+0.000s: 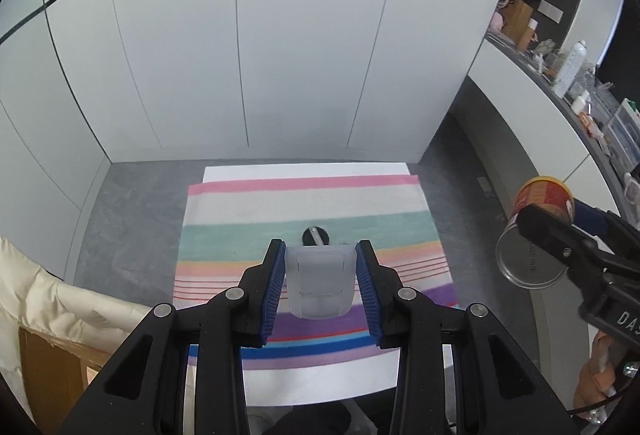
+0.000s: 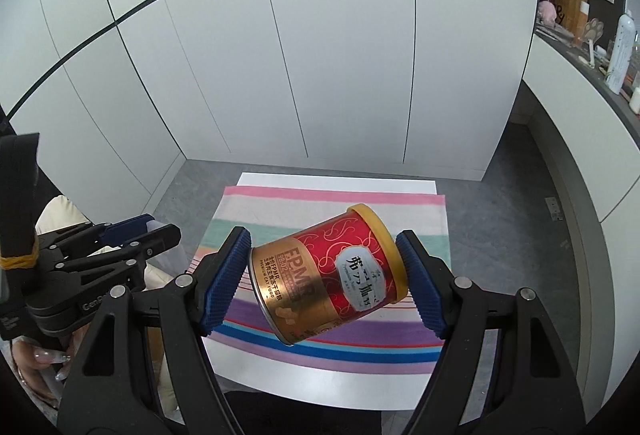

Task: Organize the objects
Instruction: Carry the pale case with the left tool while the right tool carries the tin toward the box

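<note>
Two hand-held grippers hover above a striped cloth, each carrying one item clear of it, probably for sorting: the left gripper clamps a translucent plastic container; the right gripper pinches a tilted red cat-food can end to end

Tilted red can (translucent box)

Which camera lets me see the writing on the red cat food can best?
The right wrist view: the cat food can sits tilted in the middle, between the right gripper's pads, label readable. The left wrist view shows mostly its shiny bottom at the edge.
</note>
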The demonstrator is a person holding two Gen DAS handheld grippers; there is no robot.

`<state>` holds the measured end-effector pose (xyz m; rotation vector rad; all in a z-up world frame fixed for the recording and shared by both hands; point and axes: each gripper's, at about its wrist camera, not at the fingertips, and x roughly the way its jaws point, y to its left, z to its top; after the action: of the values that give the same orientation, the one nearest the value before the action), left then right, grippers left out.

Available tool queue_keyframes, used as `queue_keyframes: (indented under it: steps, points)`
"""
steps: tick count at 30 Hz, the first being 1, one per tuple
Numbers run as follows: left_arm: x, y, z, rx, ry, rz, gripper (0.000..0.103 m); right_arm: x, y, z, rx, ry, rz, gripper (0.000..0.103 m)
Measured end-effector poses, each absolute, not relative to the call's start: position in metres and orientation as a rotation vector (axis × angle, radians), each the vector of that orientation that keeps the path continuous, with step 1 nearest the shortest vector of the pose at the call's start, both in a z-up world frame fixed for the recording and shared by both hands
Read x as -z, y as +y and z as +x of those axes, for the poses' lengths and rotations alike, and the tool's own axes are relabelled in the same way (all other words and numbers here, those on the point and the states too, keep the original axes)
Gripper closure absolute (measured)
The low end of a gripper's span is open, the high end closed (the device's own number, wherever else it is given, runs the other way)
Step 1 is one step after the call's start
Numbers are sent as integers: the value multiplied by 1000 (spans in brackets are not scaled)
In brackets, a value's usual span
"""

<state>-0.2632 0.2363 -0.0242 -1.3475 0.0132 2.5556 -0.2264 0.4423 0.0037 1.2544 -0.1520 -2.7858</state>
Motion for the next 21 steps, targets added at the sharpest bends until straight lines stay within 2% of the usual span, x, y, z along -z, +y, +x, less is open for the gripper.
queue_keyframes:
  steps: [10, 15, 21]
  points:
    - [12, 243, -233, -2596, 91, -1326, 67, -17, 447, -196, 2850, -130, 1215, 26]
    - [7, 241, -205, -2619, 149, -1292, 67, -13, 455, -175, 2846, -196, 1220, 26]
    - [4, 223, -164, -2669, 121, -1252, 67, -3, 459, -129, 2883, -281, 1188, 26]
